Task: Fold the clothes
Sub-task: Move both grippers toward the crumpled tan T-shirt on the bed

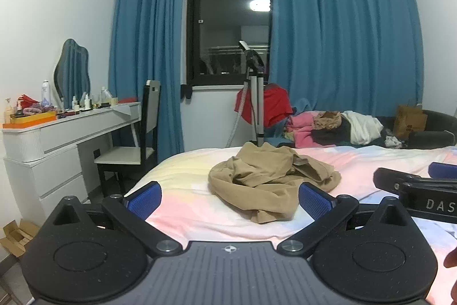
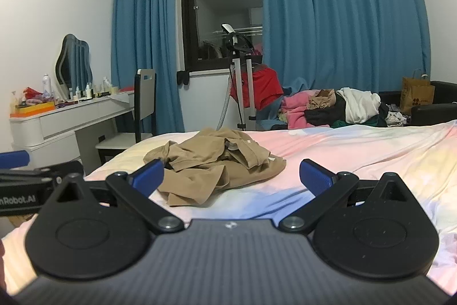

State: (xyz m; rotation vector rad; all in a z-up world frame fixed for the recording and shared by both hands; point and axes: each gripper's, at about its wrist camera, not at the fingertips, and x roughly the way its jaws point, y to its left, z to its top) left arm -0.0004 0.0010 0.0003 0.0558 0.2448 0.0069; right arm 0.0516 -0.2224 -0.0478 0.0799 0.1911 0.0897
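Observation:
A crumpled tan garment point(image 1: 268, 179) lies in a heap on the pastel bed sheet point(image 1: 194, 207), just beyond my left gripper point(image 1: 230, 200), which stands open with nothing between its blue pads. In the right wrist view the same tan garment point(image 2: 214, 165) sits ahead and slightly left of my right gripper point(image 2: 231, 176), also open and empty. The right gripper point(image 1: 414, 190) shows at the right edge of the left wrist view; the left gripper point(image 2: 25, 179) shows at the left edge of the right wrist view.
A pile of mixed clothes point(image 1: 331, 127) lies at the far side of the bed by a dark sofa with a paper bag point(image 1: 410, 122). A garment steamer stand point(image 1: 255, 105) holds a red garment. A white dresser point(image 1: 57, 139) and chair point(image 1: 137, 145) stand left.

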